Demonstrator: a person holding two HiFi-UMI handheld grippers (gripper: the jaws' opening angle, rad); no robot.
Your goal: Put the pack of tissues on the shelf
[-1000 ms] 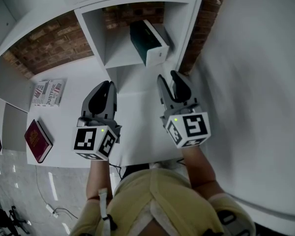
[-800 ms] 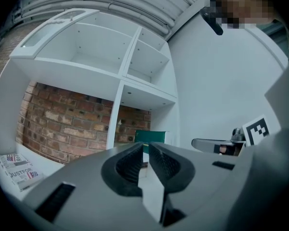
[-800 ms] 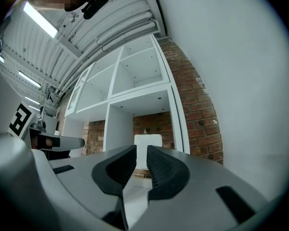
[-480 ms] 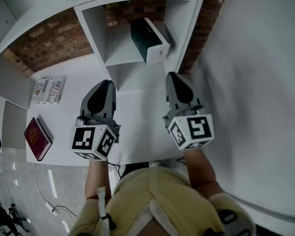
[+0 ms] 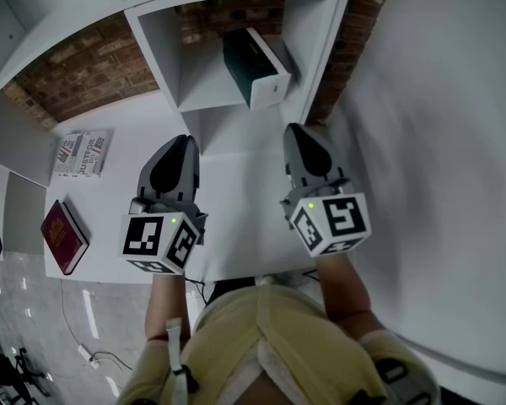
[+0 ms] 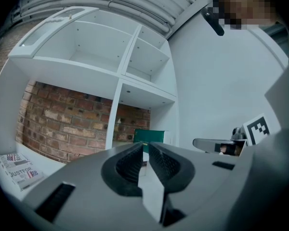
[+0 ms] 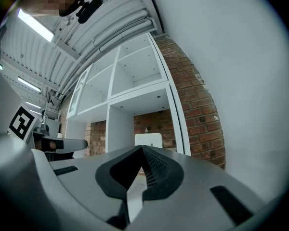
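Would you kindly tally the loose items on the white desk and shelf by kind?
Box: 1
Printed pack: 1
Book: 1
Total: 3

tissue pack (image 6: 151, 135): btm hid by L hand-held gripper (image 6: 145, 148) | magazine (image 5: 82, 154): fine print unreadable

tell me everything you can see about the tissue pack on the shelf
The tissue pack is a box-shaped pack, dark green on one broad face and white on the adjoining faces. It sits skewed on the board of the white shelf's lower compartment, toward its right wall, with brick behind. Nothing rests on it or holds it.
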